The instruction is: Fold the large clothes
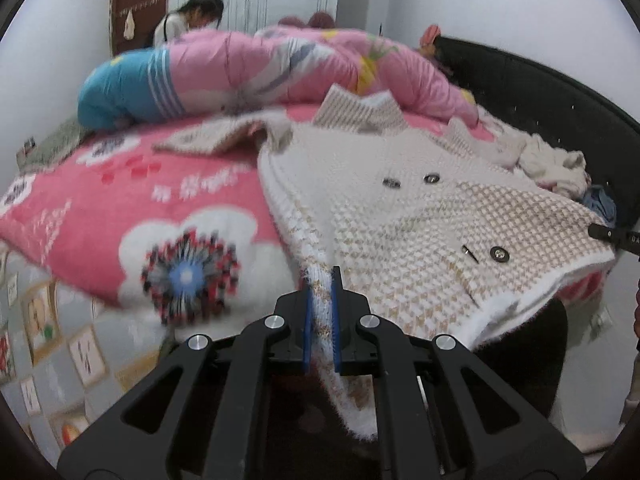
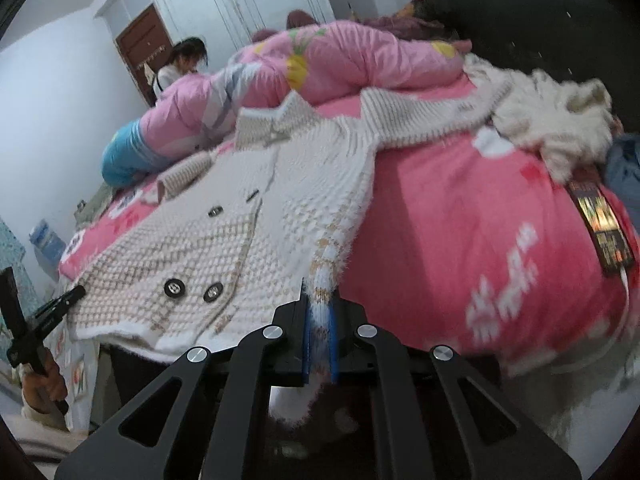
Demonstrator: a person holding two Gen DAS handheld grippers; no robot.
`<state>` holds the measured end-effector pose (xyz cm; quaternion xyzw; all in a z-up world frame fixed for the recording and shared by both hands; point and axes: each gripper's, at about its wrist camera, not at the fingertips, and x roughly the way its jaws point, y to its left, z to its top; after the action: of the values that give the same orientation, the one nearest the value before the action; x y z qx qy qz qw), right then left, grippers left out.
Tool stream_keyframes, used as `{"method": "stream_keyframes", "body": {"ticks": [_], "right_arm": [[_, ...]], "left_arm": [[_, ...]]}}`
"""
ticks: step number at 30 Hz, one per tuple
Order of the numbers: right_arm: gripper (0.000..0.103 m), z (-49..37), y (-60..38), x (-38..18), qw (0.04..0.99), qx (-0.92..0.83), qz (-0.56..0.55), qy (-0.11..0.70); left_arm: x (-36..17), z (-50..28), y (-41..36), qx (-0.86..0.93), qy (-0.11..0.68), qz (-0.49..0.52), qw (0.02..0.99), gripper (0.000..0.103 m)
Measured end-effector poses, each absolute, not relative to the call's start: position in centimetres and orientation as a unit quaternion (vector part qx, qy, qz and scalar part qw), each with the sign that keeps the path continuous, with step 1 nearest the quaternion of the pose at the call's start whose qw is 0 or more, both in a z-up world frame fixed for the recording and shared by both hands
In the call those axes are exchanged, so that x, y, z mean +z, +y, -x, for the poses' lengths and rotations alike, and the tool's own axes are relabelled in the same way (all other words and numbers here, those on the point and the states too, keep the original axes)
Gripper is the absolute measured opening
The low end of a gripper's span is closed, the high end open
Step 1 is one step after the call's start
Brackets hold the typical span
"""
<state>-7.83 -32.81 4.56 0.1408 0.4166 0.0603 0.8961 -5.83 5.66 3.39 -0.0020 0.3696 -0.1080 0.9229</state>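
Bed (image 1: 100,208): covered w/ a pink floral blanket; a rolled pink quilt (image 1: 256,64) was heaped at the far side.
Cardigan (image 1: 400,208): large cream-and-tan knit, spread front-up across the bed, hem overhanging the near edge, sleeves thrown out to both sides.
Handling: judged soft, floppy, fairly bulky; likely to sag and stretch betw. grips; fuzzy knit unlikely to slip. Best taken at the ribbed hem corners.
Buttons (image 1: 499,255): metal, small, on the front panel; to be kept clear of the pinch.
Left claw (image 1: 321,320): clamped narrow on one hem corner.
Right claw (image 2: 320,334): pinched tight on the opp. hem corner.
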Motion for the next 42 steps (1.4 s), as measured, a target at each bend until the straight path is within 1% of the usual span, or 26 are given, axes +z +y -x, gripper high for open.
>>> {"method": "stream_keyframes", "body": {"ticks": [4, 6, 7, 8, 9, 11, 12, 13, 14, 15, 17, 18, 20, 23, 25, 29, 32, 34, 39, 42], "right_arm": [[0.008, 7.2, -33.6, -0.6, 0.865, 0.024, -0.148, 0.478], [0.014, 6.1, -33.5, -3.1, 0.842, 0.003, -0.143, 0.521], [0.023, 5.7, -33.5, -3.9, 0.833, -0.011, -0.133, 0.536], [0.036, 5.6, -33.5, -4.2, 0.829, -0.022, -0.125, 0.545], [0.041, 5.6, -33.6, -4.2, 0.83, -0.033, -0.115, 0.545], [0.056, 5.8, -33.5, -3.1, 0.842, -0.051, -0.088, 0.529], [0.057, 6.0, -33.4, -2.4, 0.85, -0.063, -0.074, 0.519], [0.058, 6.0, -33.3, -1.8, 0.856, -0.076, -0.056, 0.508], [0.065, 5.9, -33.1, -1.4, 0.86, -0.083, -0.046, 0.501], [0.069, 5.7, -32.9, -0.6, 0.868, -0.084, -0.038, 0.489], [0.072, 5.0, -32.4, 0.7, 0.882, -0.067, -0.038, 0.466], [0.074, 4.6, -31.9, 1.1, 0.886, -0.058, -0.037, 0.459], [0.083, 3.5, -30.3, 2.3, 0.898, -0.035, -0.027, 0.437], [0.092, 1.7, -27.5, 3.4, 0.908, -0.007, -0.005, 0.418], [0.097, 0.6, -25.0, 4.1, 0.915, 0.013, 0.017, 0.403], [0.097, -2.3, -20.5, 4.5, 0.921, 0.037, 0.078, 0.379], [0.097, -4.8, -17.7, 4.5, 0.925, 0.053, 0.109, 0.36], [0.097, -6.6, -16.5, 4.3, 0.924, 0.073, 0.107, 0.361], [0.097, -11.1, -14.1, 3.2, 0.914, 0.124, 0.075, 0.378], [0.097, -13.0, -13.0, 2.2, 0.91, 0.142, 0.058, 0.385]], "left_arm": [[-1.4, 5.0, 6.3, -0.101, 0.438, 0.017, 0.893, 0.008], [-4.0, 4.0, 6.5, -0.095, 0.469, 0.02, 0.878, 0.013], [-4.8, 3.7, 6.7, -0.09, 0.48, 0.02, 0.873, 0.017], [-5.3, 3.5, 6.9, -0.085, 0.486, 0.019, 0.87, 0.018], [-5.6, 3.5, 7.1, -0.073, 0.488, 0.014, 0.87, 0.02], [-5.4, 3.6, 7.5, -0.062, 0.479, 0.009, 0.875, 0.037], [-5.2, 3.7, 7.8, -0.059, 0.473, 0.01, 0.879, 0.04], [-4.9, 3.8, 8.0, -0.056, 0.466, 0.012, 0.883, 0.042], [-4.6, 3.7, 8.2, -0.054, 0.461, 0.013, 0.886, 0.043], [-4.3, 3.5, 8.3, -0.049, 0.455, 0.014, 0.889, 0.043], [-3.6, 3.2, 8.3, -0.045, 0.445, 0.018, 0.894, 0.051], [-3.2, 3.0, 8.3, -0.044, 0.438, 0.02, 0.898, 0.052], [-2.5, 2.2, 8.3, -0.042, 0.423, 0.026, 0.905, 0.053], [-1.5, 1.1, 8.3, -0.041, 0.396, 0.034, 0.917, 0.056], [-0.8, 0.0, 8.6, -0.036, 0.379, 0.039, 0.924, 0.056], [0.3, -2.5, 10.0, -0.022, 0.353, 0.053, 0.934, 0.056], [1.1, -5.1, 12.2, -0.007, 0.343, 0.088, 0.935, 0.056], [1.5, -7.0, 14.1, 0.01, 0.341, 0.114, 0.933, 0.056], [2.4, -11.4, 17.1, 0.043, 0.335, 0.124, 0.933, 0.056], [2.2, -14.8, 19.3, 0.036, 0.346, 0.161, 0.924, 0.056]]}}
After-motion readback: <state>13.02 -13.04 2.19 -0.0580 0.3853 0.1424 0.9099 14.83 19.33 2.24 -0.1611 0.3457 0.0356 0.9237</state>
